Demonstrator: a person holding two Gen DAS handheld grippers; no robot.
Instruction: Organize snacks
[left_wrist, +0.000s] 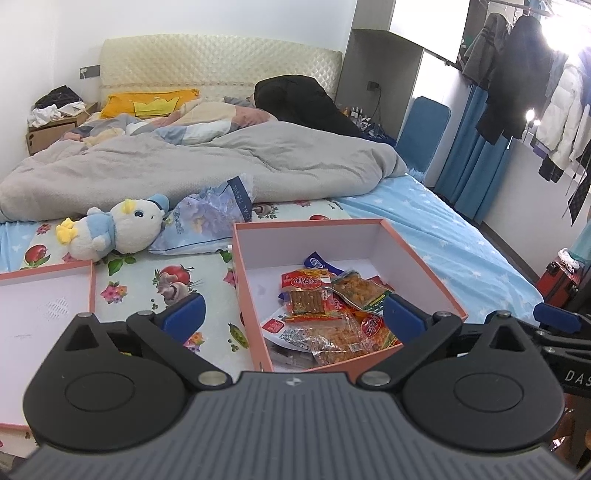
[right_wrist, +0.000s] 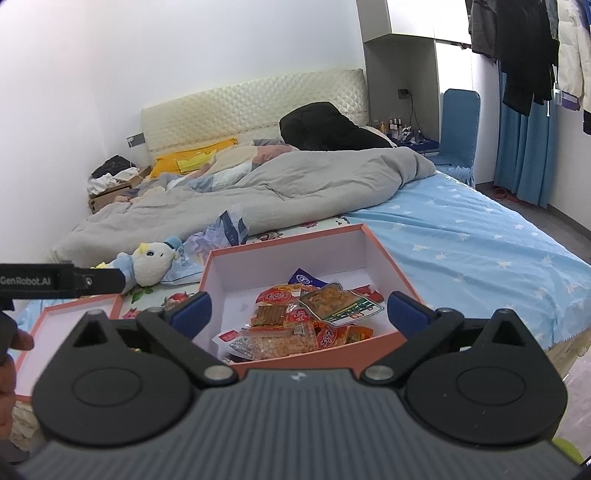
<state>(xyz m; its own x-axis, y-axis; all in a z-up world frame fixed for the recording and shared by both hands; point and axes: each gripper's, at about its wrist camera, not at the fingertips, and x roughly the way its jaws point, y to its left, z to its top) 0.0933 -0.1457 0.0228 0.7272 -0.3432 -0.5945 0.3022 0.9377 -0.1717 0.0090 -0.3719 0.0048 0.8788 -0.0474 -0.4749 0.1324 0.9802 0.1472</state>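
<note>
One "GenRobot.AI" tool label.

Two pink boxes; one plush duck; two tongs.

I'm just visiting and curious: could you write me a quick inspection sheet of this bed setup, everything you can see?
Surface: bed, fruit-print cloth.
Job's things: snack packets piled in open box; lid beside it.
Clutter: plush toy, tissue pack, grey blanket.
Grippers: left gripper and right gripper, jaws open, empty.
Cables: one at the wall socket.
Surroundings: hanging clothes, blue chair.
</note>
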